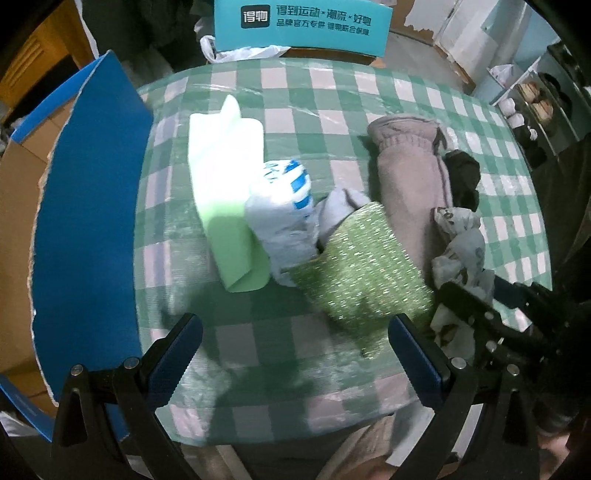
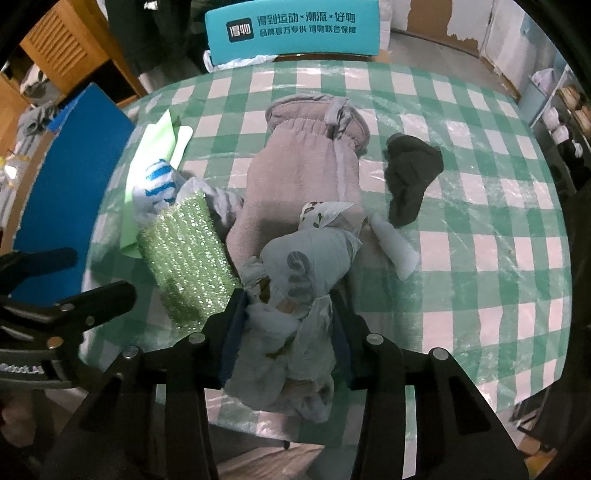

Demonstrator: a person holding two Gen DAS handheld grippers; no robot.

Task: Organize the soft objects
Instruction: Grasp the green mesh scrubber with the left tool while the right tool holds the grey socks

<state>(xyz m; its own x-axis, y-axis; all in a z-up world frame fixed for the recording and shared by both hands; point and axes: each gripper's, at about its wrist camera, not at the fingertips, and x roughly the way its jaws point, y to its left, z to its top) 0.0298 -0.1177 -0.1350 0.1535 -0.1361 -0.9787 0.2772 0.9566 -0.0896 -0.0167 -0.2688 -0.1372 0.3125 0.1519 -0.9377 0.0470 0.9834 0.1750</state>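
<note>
Our right gripper (image 2: 286, 328) has its fingers closed on a pale printed cloth (image 2: 295, 266) at the desk's (image 2: 480, 258) near edge. Our left gripper (image 1: 295, 354) hangs open, the green sponge (image 1: 358, 266) just ahead, lengthwise away from it.

Desk (image 2: 461, 122): green/white check cloth under clear plastic. Teal box (image 2: 295, 29) w/ printed text at far edge. Blue-faced cardboard (image 1: 92, 221) stood at left. Wooden louvred cabinet (image 2: 62, 51), upper left. White wall w/ peeled patches (image 2: 443, 22). Shelf unit (image 1: 535, 107) noted at right. Lighting dim.
</note>
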